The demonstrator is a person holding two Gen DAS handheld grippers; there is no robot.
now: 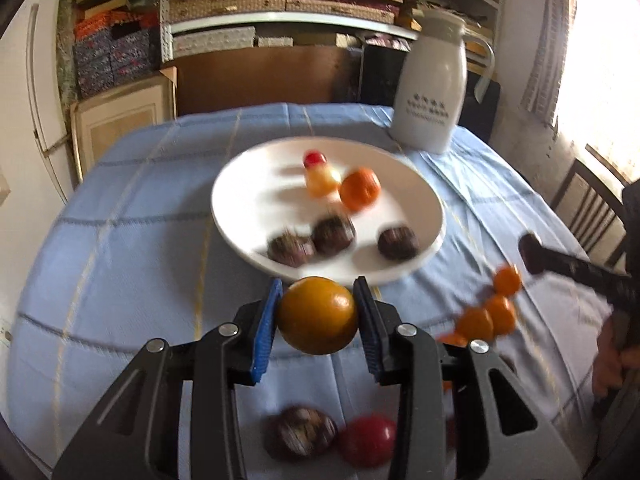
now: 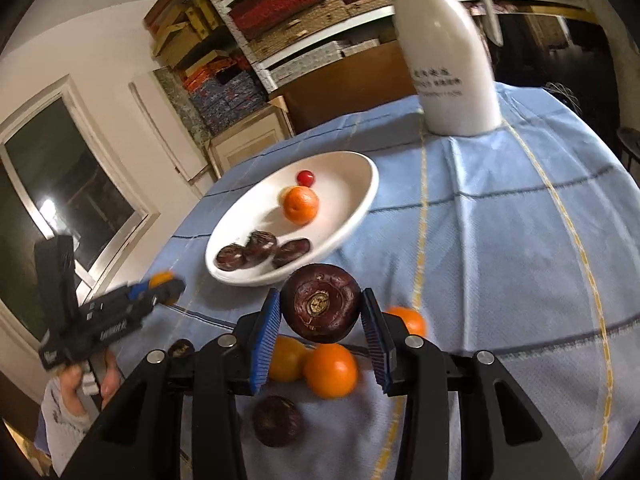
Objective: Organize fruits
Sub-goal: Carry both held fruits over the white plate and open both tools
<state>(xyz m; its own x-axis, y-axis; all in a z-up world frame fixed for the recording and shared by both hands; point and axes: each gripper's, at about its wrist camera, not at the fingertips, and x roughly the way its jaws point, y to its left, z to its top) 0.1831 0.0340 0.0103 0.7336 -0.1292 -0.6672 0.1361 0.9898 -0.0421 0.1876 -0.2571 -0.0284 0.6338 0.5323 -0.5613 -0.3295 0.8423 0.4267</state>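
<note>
Two laden tongs near plate rim

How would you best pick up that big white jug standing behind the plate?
By its handle, coming from the side the loop sticks out on. The jug stands upright and its body looks far too wide for the two fingers, while the thin handle should fit between them.

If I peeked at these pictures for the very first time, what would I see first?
Probably the two fruits pinched in the fingers: a yellow-orange fruit in the left gripper and a dark purple fruit in the right gripper. Just beyond them sits a white plate already holding fruit, on the blue tablecloth. A tall white jug stands behind the plate.
</note>
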